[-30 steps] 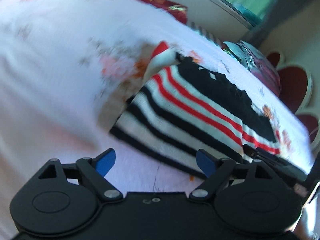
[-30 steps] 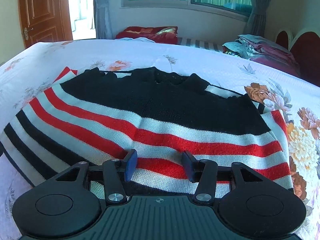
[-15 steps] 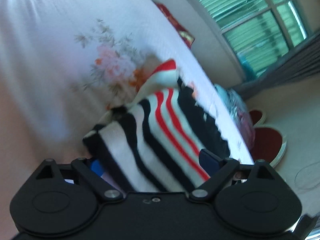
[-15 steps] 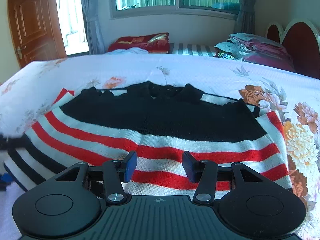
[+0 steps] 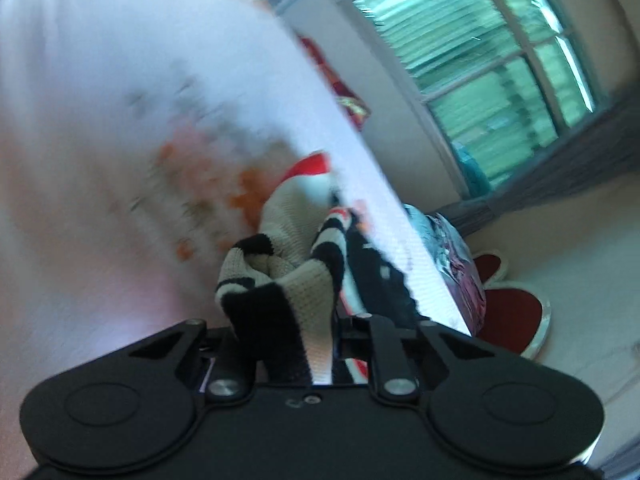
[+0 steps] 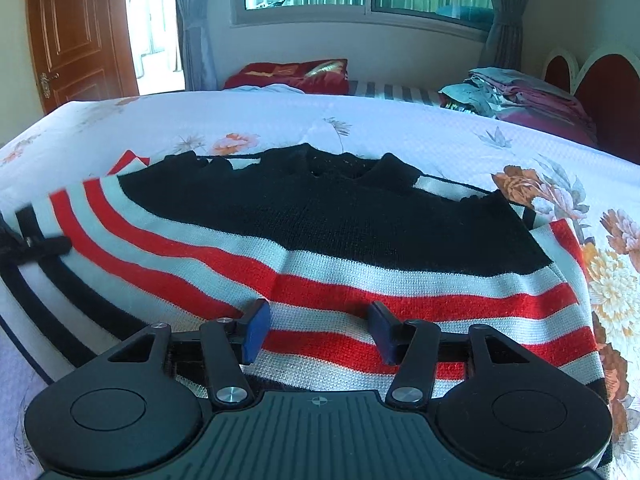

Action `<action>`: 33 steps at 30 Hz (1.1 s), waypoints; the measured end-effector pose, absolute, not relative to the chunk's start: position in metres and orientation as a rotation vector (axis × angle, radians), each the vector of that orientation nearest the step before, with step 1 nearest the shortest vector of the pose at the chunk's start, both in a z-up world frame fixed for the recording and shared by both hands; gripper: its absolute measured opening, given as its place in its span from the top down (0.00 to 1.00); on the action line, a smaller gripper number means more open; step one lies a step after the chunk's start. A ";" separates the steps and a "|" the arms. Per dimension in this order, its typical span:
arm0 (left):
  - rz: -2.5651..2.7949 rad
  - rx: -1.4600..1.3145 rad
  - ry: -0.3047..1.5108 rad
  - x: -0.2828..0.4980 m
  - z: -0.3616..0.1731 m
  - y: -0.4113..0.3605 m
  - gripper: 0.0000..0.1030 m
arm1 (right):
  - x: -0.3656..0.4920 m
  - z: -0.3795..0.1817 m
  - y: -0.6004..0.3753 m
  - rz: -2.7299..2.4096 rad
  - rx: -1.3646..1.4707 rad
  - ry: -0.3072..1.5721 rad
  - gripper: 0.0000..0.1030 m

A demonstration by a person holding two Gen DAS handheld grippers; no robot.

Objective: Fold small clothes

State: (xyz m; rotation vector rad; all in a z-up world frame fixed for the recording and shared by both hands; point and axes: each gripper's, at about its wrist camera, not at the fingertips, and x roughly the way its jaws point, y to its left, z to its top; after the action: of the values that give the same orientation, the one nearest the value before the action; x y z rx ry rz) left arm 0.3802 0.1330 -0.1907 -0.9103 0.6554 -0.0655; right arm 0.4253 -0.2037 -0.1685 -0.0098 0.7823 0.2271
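The bed (image 6: 400, 128), with its floral sheet, carries the whole job, and the striped sweater (image 6: 320, 240) lies spread flat across the near half of it, black chest panel toward the window side, red and white bands nearest the person

At the sweater's left edge, the left claw (image 5: 288, 320) is closing on a bunched corner of black-and-cream knit, and the fabric fills the gap between its jaws, humped up above them. From the right wrist view that same corner shows as a dark blur at the sweater's far left

The right claw (image 6: 318, 330) hovers over the sweater's bottom hem, its blue fingers (image 6: 256, 330) apart and still widening, nothing pinched between them

To do this fold well, I'd say the left side wants a firm bite through both layers before it lifts, then a carry across toward the sweater's middle, keeping the stripes parallel. The right claw would do best pinning the hem so the body doesn't drag along the bed
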 end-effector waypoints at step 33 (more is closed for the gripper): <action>-0.788 0.085 0.664 0.319 -0.145 -0.127 0.41 | 0.390 -0.113 -0.401 0.209 0.580 0.783 0.33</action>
State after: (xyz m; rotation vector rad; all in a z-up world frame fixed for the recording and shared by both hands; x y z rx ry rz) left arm 0.3192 -0.1270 -0.1448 0.0850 0.6643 -0.7877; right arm 0.3900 -0.4013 -0.1129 0.5805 0.7826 0.2091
